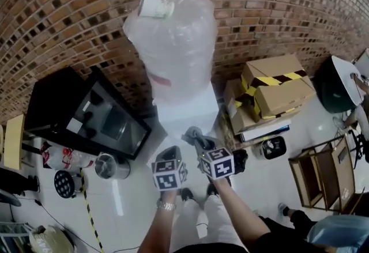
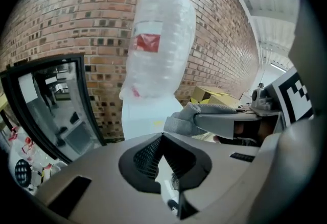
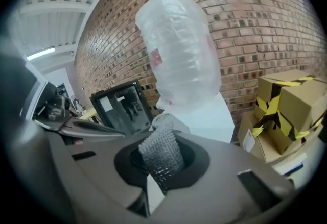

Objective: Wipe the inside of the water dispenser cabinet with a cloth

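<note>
From the head view, the white dispenser point(image 1: 185, 109) stands against a brick wall point(image 1: 69, 10) under a bottle point(image 1: 173, 44) wrapped in crinkly clear plastic. Its cabinet front faces away from this camera, so I cannot tell whether the door is open. The right gripper point(image 1: 200, 143) holds a grey cloth point(image 1: 192, 132) just before the dispenser body, and the left gripper point(image 1: 171, 154) is close beside it. A black glass-door case point(image 1: 109, 116) sits at left and taped cardboard boxes point(image 1: 271, 90) at right. In the left gripper view the fingers point(image 2: 150, 154) are pressed together at their tips with nothing between them. The cloth bunches at the other gripper's tip. In the right gripper view the fingers pinch the cloth low down, and a waffle-textured fold rises above them. The cloth looks soft, light and floppy. It would likely wipe best gripped near a bunched edge, leaving a loose pad free to press on the cabinet walls.
</note>
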`<state>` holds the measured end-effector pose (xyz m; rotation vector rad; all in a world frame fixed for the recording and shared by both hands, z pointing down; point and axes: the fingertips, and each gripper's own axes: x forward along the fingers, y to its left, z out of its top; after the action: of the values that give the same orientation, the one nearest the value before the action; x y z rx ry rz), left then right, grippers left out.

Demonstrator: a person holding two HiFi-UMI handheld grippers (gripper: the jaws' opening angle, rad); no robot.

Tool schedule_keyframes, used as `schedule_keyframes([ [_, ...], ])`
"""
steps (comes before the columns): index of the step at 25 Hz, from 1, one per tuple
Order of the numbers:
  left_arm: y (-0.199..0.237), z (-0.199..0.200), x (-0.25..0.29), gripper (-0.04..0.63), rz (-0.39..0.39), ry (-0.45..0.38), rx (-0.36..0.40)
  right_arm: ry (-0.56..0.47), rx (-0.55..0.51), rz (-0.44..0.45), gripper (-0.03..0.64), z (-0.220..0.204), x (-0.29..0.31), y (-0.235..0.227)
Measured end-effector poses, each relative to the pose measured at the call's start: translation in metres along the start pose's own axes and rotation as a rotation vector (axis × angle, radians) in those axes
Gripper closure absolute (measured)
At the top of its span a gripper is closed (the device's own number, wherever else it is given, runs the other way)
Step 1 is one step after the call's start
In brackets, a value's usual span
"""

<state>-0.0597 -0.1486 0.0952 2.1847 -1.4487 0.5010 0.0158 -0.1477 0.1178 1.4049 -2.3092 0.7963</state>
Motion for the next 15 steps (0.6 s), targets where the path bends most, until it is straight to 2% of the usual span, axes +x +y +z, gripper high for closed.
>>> schedule_keyframes([
  [7,0.017,-0.123,0.121,0.592,0.02,0.056,-0.068,0.052,0.0,-0.033,0.598,-0.114,0.092,-0.085],
  [11,0.037,-0.213,0.195,0.592,0.03,0.069,-0.042,0.107,-0.005,-0.046,0.598,-0.219,0.162,-0.133],
  [15,0.064,-0.289,0.258,0.592,0.041,0.063,-0.013,0.151,-0.011,-0.022,0.598,-0.326,0.25,-0.179],
])
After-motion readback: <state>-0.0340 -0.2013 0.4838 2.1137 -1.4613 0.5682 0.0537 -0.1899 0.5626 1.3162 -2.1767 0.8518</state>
